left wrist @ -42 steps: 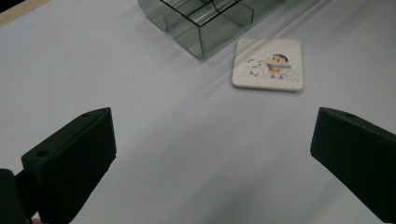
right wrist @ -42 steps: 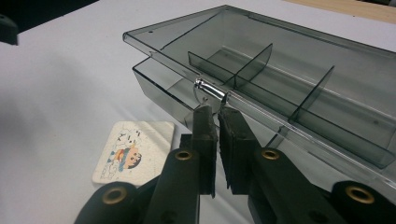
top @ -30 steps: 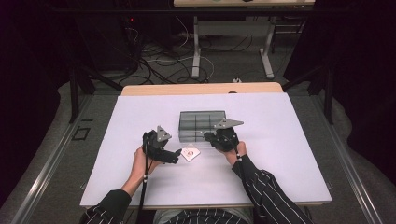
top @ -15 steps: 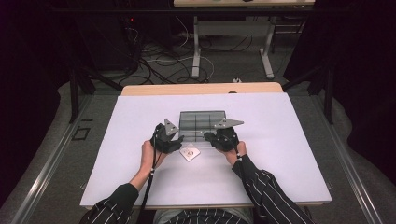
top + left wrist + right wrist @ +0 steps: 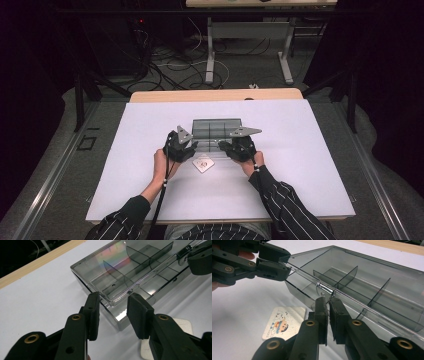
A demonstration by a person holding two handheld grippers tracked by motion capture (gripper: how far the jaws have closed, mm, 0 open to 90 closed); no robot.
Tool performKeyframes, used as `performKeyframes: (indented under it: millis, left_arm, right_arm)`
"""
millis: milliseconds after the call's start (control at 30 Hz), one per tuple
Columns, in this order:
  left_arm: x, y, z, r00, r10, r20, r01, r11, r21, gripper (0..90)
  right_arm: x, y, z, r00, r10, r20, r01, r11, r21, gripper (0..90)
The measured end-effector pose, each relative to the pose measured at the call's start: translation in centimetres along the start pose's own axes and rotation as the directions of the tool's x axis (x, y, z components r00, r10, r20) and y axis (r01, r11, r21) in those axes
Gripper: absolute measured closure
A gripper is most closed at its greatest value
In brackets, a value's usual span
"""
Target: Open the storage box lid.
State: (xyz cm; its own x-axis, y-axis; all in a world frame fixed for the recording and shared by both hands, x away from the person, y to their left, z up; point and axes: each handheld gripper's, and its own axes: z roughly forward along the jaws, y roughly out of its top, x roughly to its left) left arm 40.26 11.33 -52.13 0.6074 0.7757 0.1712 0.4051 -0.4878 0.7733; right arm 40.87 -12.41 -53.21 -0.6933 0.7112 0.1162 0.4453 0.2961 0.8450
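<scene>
Smoky clear plastic, the divided box (image 5: 217,131) lies near the middle of the white bench (image 5: 310,165), a little toward its far edge, its lid (image 5: 352,302) lifted off the near wall. The left gripper (image 5: 112,312) has just been closing its jaws around the lid's near corner, which sits between the pads; in the right gripper view they pinch that corner. The right gripper (image 5: 327,305) has its jaws pressed nearly together on the lid's front lip at the small clasp. A printed card (image 5: 203,163) lies just before the box, between the hands.
</scene>
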Motion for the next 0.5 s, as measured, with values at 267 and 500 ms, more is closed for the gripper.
performKeyframes:
  millis: [267, 500]
  left_arm:
    - [0.1, -0.1, -0.2, 1.0000, -0.006, -0.001, 0.006, 0.9995, -0.031, 64.8]
    - [0.1, -0.1, -0.3, 0.9998, -0.018, 0.003, 0.018, 0.9985, -0.052, 66.0]
  right_arm:
    - [-0.5, 0.0, -0.7, 0.9999, -0.004, 0.009, 0.003, 1.000, 0.026, 79.7]
    - [-1.4, -0.2, -2.0, 0.9993, -0.019, 0.032, 0.017, 0.998, 0.057, 68.9]
